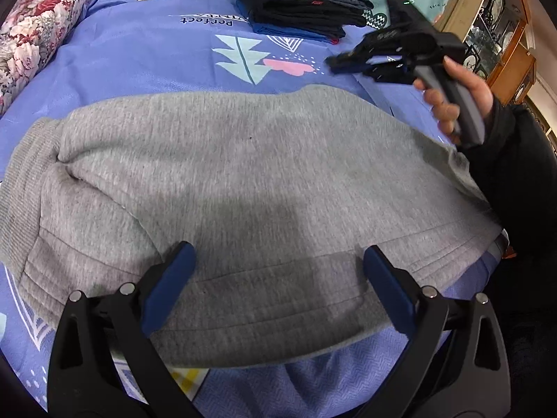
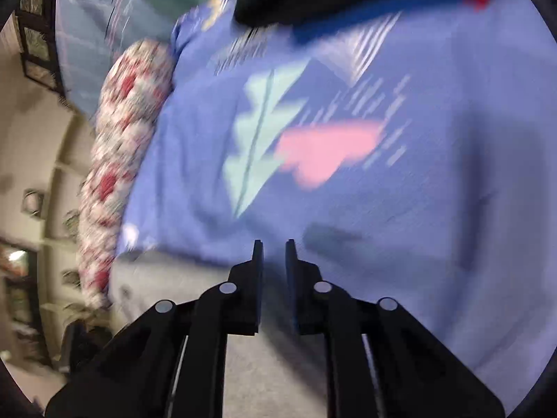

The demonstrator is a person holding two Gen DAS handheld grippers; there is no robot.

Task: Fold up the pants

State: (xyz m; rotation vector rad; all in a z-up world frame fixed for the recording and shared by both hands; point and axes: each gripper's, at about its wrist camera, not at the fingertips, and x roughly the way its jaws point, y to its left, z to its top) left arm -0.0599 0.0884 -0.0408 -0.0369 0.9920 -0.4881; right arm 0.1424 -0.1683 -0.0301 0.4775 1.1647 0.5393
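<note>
Grey sweatpants [image 1: 243,188] lie folded into a wide bundle on the blue printed bedsheet [image 1: 146,55], waistband towards me. My left gripper [image 1: 278,261] is open and empty, its blue pads [image 1: 170,285] wide apart just above the near edge of the pants. My right gripper [image 1: 334,61] is held in the air past the far right side of the pants; in the right wrist view, blurred by motion, the right gripper [image 2: 274,244] stands nearly closed with a narrow gap and nothing between the fingers. A strip of the grey pants [image 2: 167,299] shows beneath it.
A stack of folded dark pants and jeans [image 1: 303,3] sits at the far side of the bed. A floral bolster pillow [image 1: 31,35] lies along the left edge. A wooden cabinet [image 1: 501,35] stands at the right. The person's dark sleeve [image 1: 515,174] is at the right.
</note>
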